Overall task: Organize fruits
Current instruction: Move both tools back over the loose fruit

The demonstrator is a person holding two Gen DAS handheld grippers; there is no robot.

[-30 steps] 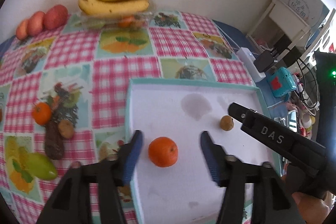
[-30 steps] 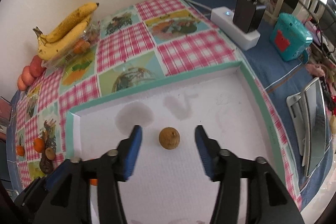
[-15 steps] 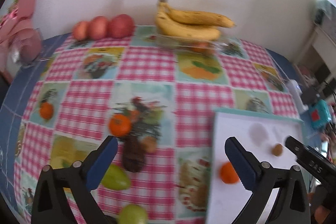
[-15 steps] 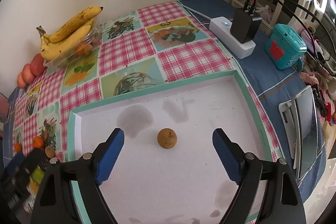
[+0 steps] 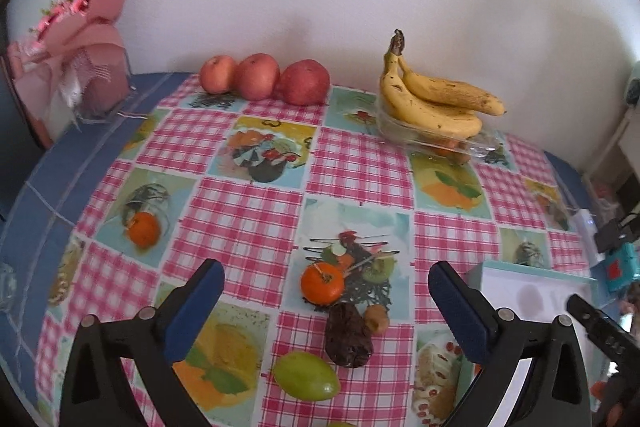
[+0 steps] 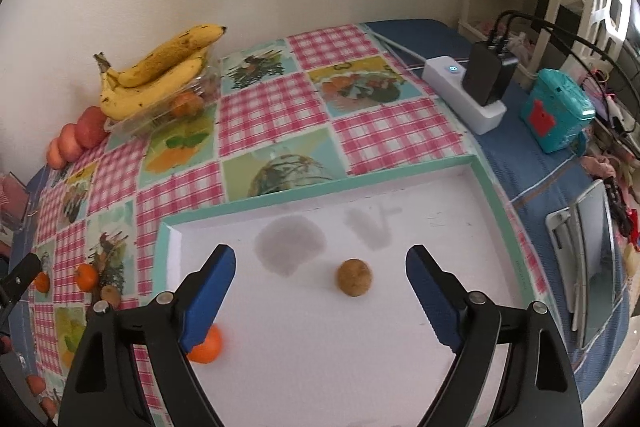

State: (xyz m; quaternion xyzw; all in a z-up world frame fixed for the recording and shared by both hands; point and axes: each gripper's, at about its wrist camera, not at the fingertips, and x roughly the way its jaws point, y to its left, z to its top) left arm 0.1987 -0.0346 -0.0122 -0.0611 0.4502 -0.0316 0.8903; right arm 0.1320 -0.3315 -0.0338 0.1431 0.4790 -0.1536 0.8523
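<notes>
My left gripper [image 5: 324,279] is open wide above the checked cloth, and nothing is between its fingers. Below and just ahead of it lie a tangerine [image 5: 322,285], a dark brown fruit [image 5: 347,337], a small brown fruit [image 5: 376,319] and a green fruit [image 5: 306,375]. A second tangerine [image 5: 143,229] lies further left. My right gripper [image 6: 320,263] is open over the white tray [image 6: 320,187]. A small brown fruit [image 6: 354,277] rests on the tray floor between its fingers, touching neither. Another tangerine [image 6: 206,347] lies in the tray, partly hidden by the left finger.
Three apples [image 5: 260,77] and bananas [image 5: 432,103] on a clear container stand along the back wall. A pink bouquet [image 5: 80,39] is at the back left. Right of the tray are a power strip [image 6: 464,95], a teal box [image 6: 558,115] and a tablet [image 6: 588,259].
My left gripper opened wide and swung left from the tray to over the loose fruit, and its tangerine stayed in the tray. My right gripper's jaws spread away from the brown fruit.
</notes>
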